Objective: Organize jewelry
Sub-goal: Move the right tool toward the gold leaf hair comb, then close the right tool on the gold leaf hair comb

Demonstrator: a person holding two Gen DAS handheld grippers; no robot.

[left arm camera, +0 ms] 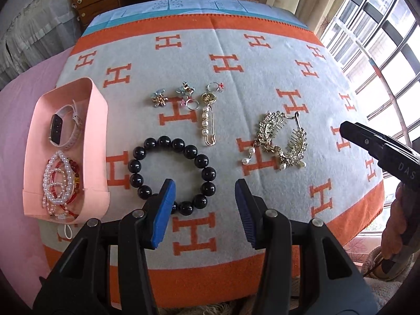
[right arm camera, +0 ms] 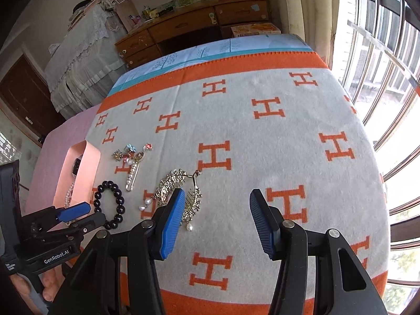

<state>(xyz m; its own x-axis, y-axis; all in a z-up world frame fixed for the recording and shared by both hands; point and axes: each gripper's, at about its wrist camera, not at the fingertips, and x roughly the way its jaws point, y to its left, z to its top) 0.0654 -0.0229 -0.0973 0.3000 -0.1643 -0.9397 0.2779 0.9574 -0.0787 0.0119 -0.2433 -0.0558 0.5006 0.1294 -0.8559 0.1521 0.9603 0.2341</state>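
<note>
A black bead bracelet (left arm camera: 173,173) lies on the grey and orange blanket (left arm camera: 236,78); my left gripper (left arm camera: 206,204) hangs open over its right side, nothing between the pads. A pink box (left arm camera: 97,120) at the left holds a pale watch (left arm camera: 63,128) and pearl and red bracelets (left arm camera: 59,181). Small rings and charms (left arm camera: 183,94), a pearl safety-pin brooch (left arm camera: 208,120) and a gold crystal hair comb (left arm camera: 281,136) lie further back. My right gripper (right arm camera: 218,215) stands open just right of the hair comb (right arm camera: 178,189), empty. The black bracelet (right arm camera: 111,204) sits near my left gripper (right arm camera: 76,211).
The blanket (right arm camera: 288,157) covers a bed; its right edge runs beside barred windows (right arm camera: 380,52). A wooden desk with drawers (right arm camera: 183,29) stands beyond the far end. A pink sheet (left arm camera: 15,157) lies left of the box. A hand (left arm camera: 396,225) holds the right gripper's handle.
</note>
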